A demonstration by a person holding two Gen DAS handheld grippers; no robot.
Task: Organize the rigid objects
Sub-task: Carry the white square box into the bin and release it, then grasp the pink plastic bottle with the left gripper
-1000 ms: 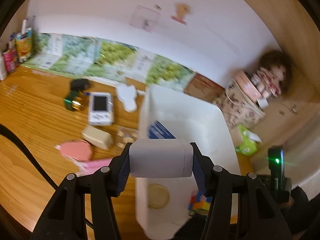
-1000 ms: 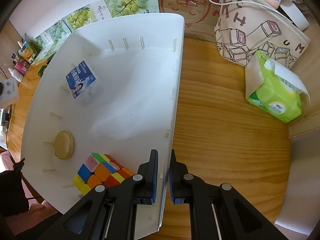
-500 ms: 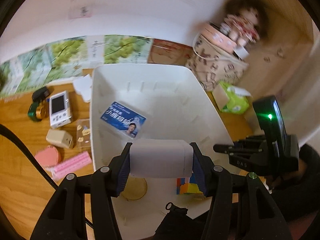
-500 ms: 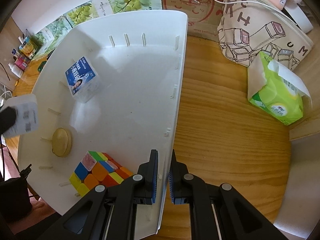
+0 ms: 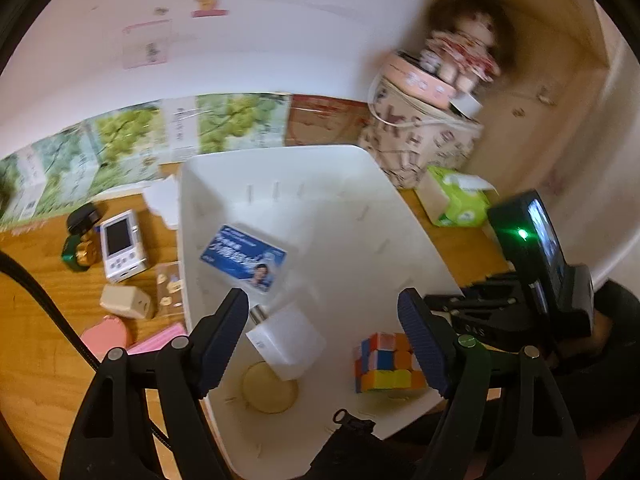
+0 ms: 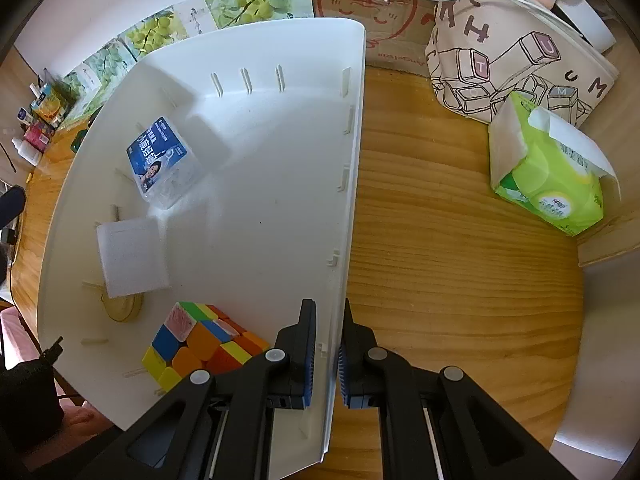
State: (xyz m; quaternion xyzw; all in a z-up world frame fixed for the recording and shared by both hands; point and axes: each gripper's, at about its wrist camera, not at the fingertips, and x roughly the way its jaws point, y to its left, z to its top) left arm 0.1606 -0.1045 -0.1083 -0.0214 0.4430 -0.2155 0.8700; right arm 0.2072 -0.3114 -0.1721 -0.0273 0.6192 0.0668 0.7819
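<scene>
A white bin point(image 5: 280, 152) stands on the wooden table, and my left gripper point(image 5: 320, 300) hovers over its near end. The left jaws are opening and the pads touch nothing. Below and between them, a white charger block point(image 5: 286, 342) lies loose in the bin, partly over a round wooden disc point(image 5: 270, 390). The same block point(image 6: 132, 256) shows in the right wrist view. A colour cube point(image 6: 196, 340) and a blue-labelled box point(image 6: 160, 158) also lie in the bin. My right gripper point(image 6: 328, 344) is shut on the bin's right wall point(image 6: 352, 160).
Left of the bin lie a white handheld console point(image 5: 120, 246), a beige adapter point(image 5: 126, 302), pink items point(image 5: 106, 334) and a green bottle point(image 5: 78, 250). Right of it are a green tissue pack point(image 6: 548, 172) and a printed tote bag point(image 6: 512, 40).
My left gripper moved right over the bin and rolled while gripping the white block. Its jaws have since spread, and the block has dropped into the bin. The right gripper has not moved.
</scene>
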